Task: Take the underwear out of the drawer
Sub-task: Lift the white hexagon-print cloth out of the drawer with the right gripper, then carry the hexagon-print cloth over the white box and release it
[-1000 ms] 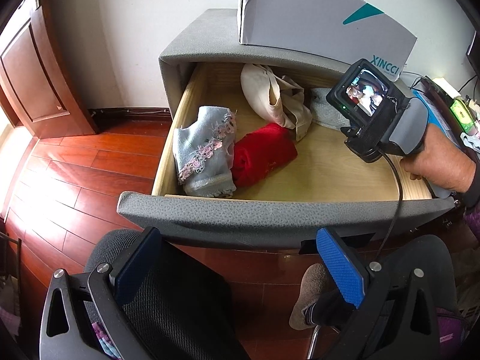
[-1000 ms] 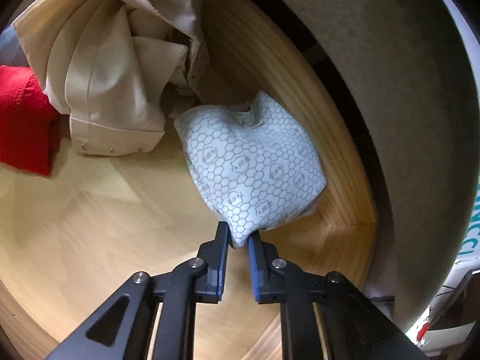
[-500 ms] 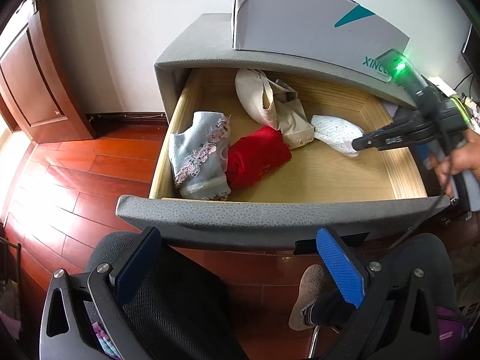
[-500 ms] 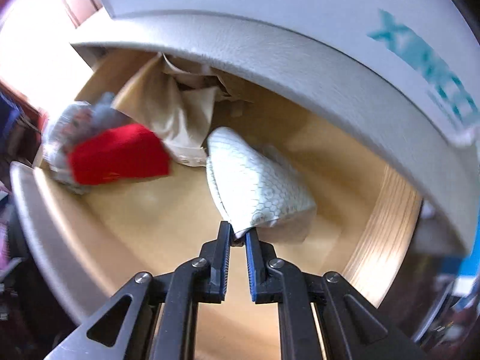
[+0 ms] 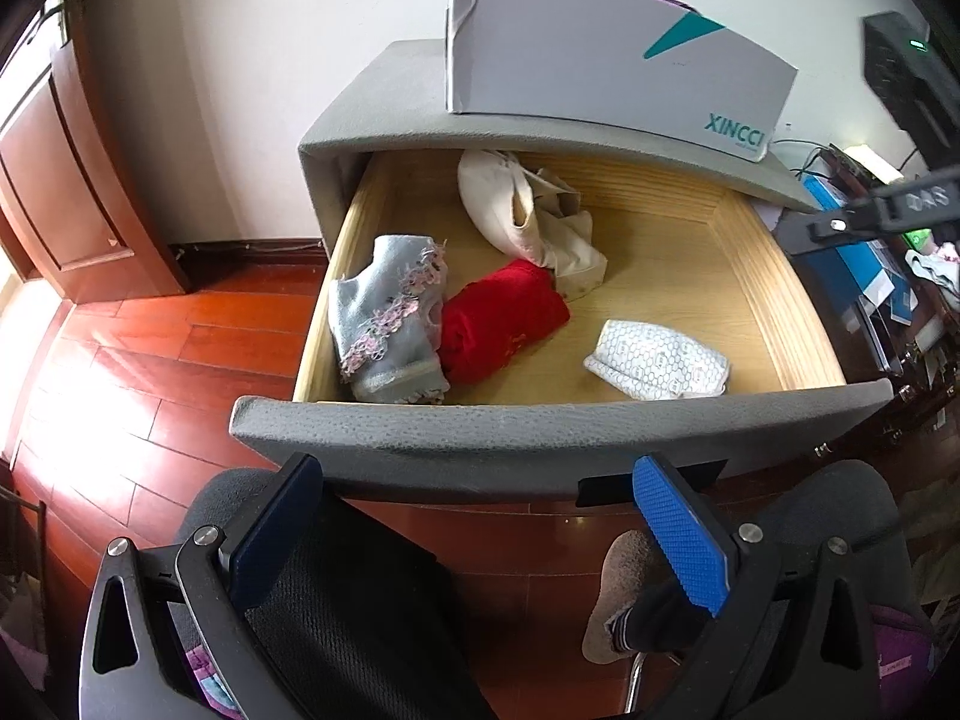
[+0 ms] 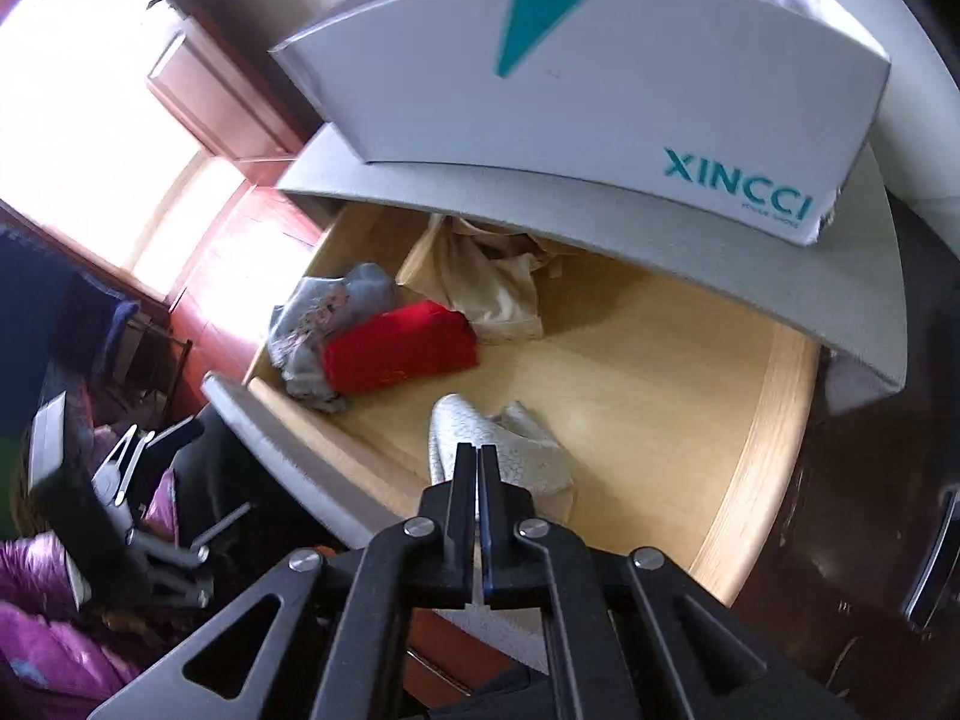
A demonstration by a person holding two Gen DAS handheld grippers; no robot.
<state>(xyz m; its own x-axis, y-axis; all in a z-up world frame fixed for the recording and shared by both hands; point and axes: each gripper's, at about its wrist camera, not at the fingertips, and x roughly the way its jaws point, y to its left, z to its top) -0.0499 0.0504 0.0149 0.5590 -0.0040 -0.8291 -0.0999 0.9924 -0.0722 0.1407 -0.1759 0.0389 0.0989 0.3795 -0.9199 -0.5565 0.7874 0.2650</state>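
Right wrist view: right claw (image 6: 478, 468) is fully closed, pads together, nothing pinched between them. White underwear (image 6: 528, 450) lies on the drawer floor directly below/behind the fingertips, not gripped.

Underwear look: white fabric with a fine grey honeycomb print, crumpled into a flattish wedge, one edge folded over. In the left wrist view the same piece (image 5: 657, 360) sits in the front right part of the drawer (image 5: 780, 312), close to the front panel, clear of the other clothes.

Other contents:
- red folded garment (image 5: 501, 318) mid-drawer, touching the grey-blue lace-trimmed piece (image 5: 387, 318) on its left
- beige garment (image 5: 528, 222) bunched at the back, partly under the cabinet top, touching the red one

Drawer is pulled well out; pale wood inside, grey textured front. White box (image 5: 600, 60) marked XINCCI with a teal triangle stands on the nightstand top (image 5: 384, 102).

Left claw (image 5: 480, 528) is wide open, blue pads apart, empty, hanging in front of and below the drawer front over a black mesh chair (image 5: 360, 618). Body of the right tool shows at the right edge of the left view, up above the drawer's right side. Red-brown wood floor (image 5: 150, 390) to the left.
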